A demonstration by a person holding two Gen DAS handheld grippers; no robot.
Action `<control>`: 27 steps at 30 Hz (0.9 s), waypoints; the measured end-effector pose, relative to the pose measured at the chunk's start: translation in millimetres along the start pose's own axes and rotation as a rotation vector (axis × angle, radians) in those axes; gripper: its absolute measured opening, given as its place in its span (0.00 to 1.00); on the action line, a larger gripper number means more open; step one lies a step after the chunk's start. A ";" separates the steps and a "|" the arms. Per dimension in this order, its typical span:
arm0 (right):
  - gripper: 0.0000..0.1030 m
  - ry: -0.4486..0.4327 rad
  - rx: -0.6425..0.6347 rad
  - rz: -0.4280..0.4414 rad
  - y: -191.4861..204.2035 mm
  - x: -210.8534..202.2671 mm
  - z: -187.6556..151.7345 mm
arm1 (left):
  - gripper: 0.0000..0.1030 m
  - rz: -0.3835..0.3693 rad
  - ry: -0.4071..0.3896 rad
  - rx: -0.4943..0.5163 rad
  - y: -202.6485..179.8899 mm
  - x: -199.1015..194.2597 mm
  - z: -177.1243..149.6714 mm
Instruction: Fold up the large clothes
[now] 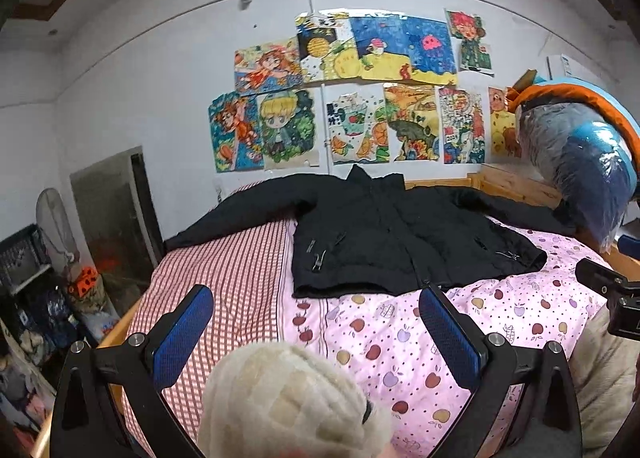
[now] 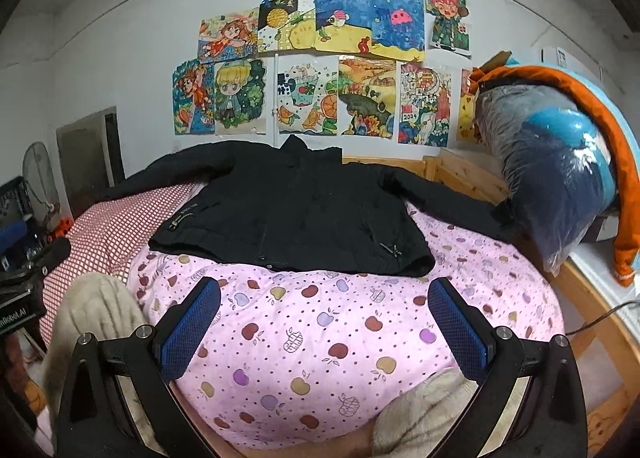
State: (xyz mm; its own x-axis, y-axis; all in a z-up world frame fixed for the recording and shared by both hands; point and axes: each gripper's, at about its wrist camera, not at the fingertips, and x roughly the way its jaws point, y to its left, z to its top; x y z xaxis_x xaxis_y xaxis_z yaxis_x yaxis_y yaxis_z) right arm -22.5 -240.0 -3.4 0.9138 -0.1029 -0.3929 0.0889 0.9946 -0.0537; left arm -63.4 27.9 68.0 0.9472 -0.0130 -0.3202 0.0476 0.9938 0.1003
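Black jacket [image 2: 292,214] lay spread flat, front up, across the pink quilt [image 2: 360,338], sleeves out; left gripper [image 1: 316,310] and right gripper [image 2: 324,302] both wide open, empty, short of hem; far sleeve probably overhanging, might slip off mid-fold.

A black jacket [image 2: 288,214] (spread flat) lies on the bed [image 2: 360,338].

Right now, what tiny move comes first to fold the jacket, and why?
Probably reach the left hand-held gripper forward to the jacket sleeve spread over the checked sheet. The jacket lies flat and unfolded, and both grippers are open and empty.
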 end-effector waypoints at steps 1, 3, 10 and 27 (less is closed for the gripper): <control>0.99 0.001 -0.010 0.012 -0.7 -0.7 5.6 | 1.00 -0.012 -0.002 0.004 0.7 2.1 4.3; 0.99 0.001 -0.022 0.038 -3.0 -3.2 14.5 | 1.00 -0.037 -0.006 0.010 2.1 7.1 12.5; 0.99 0.045 -0.066 0.079 -28.0 7.4 83.4 | 1.00 -0.145 0.022 0.011 -0.9 55.1 49.7; 0.99 0.314 0.313 -0.229 -182.1 216.9 97.0 | 1.00 -0.311 0.177 0.073 -74.8 268.8 136.0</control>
State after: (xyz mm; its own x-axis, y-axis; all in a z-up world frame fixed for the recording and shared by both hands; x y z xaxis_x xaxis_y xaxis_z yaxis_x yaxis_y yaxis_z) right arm 197.9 -442.0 10.2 0.6975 -0.2707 -0.6635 0.4325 0.8973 0.0885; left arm 230.8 -65.0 102.6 0.8149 -0.2876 -0.5032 0.3534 0.9347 0.0380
